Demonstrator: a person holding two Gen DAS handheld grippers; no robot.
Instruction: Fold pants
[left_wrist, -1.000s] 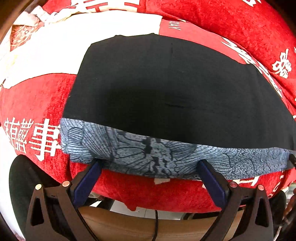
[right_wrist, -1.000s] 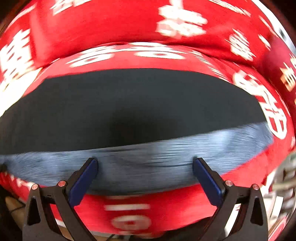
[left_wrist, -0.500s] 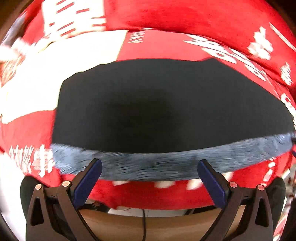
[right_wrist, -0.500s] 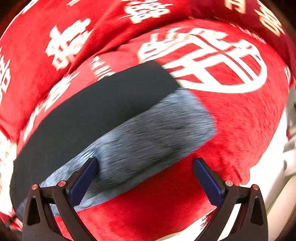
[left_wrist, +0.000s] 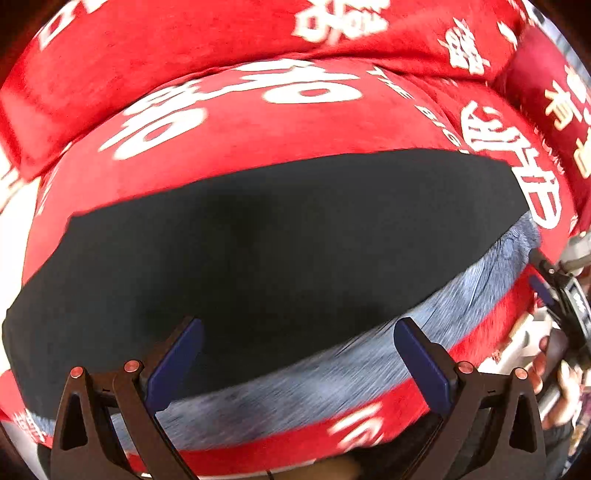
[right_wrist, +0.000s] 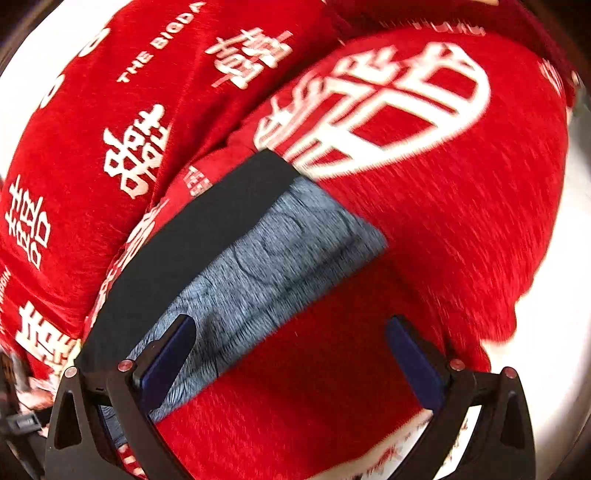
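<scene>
The folded pants (left_wrist: 273, 251) lie flat on a red sofa cover: a black layer on top, with a grey patterned band (left_wrist: 369, 354) along the near edge. My left gripper (left_wrist: 299, 350) is open and empty, its jaws wide over the near edge of the pants. The right gripper shows at the right of that view (left_wrist: 554, 291). In the right wrist view the pants' right end (right_wrist: 258, 243) runs from centre to lower left. My right gripper (right_wrist: 291, 354) is open and empty; its left pad (right_wrist: 166, 365) is over the grey band.
The red plush sofa cover (left_wrist: 258, 122) with white characters spreads under and behind the pants. A raised red cushion (right_wrist: 424, 166) lies right of the pants' end. The sofa's front edge (left_wrist: 280, 454) is just below the left gripper.
The left gripper has swung right along the pants. The right gripper has swung right to the pants' end. Both stayed open. The pants have not moved.
</scene>
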